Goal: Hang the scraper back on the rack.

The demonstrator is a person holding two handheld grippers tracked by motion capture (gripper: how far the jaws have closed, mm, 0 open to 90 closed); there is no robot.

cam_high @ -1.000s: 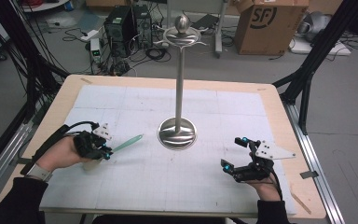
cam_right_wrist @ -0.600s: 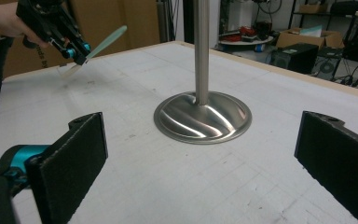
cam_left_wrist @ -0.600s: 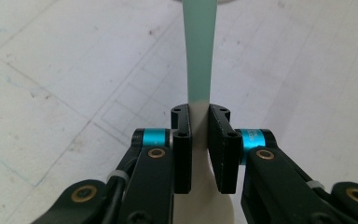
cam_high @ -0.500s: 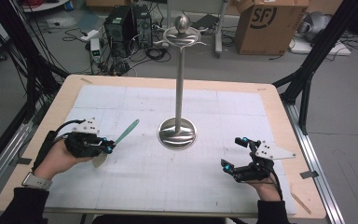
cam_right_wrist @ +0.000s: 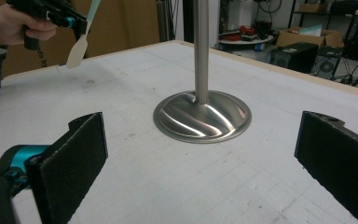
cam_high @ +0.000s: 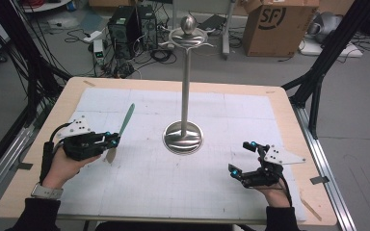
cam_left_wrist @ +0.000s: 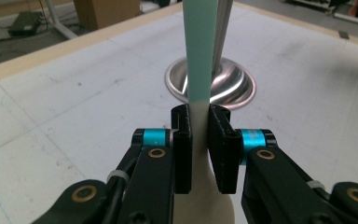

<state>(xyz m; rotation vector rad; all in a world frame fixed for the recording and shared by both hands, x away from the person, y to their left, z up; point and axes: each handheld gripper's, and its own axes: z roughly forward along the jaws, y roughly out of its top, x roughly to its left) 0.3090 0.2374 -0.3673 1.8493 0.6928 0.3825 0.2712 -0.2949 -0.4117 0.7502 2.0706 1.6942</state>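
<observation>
Gripping a spatula (cam_high: 123, 126) at the join of its cream blade and teal handle, the left tongs (cam_high: 112, 141) hold it lifted off the desk (cam_high: 289, 115), handle slanting up and away toward the far side. In the left tongs' own view the two black jaws press on the spatula (cam_left_wrist: 199, 70) from both sides. It hangs over the left part of the white gridded mat (cam_high: 144, 178), left of the metal stand (cam_high: 184, 86), apart from its round base. The right tongs (cam_high: 245, 159) rest low at the near right with jaws spread wide and nothing between them. Bare mat lies open between the two hands and along the near edge; a wooden border rims the mat on all sides. Beyond the far edge, a cardboard box (cam_high: 270, 24) on the floor reads "SF".
</observation>
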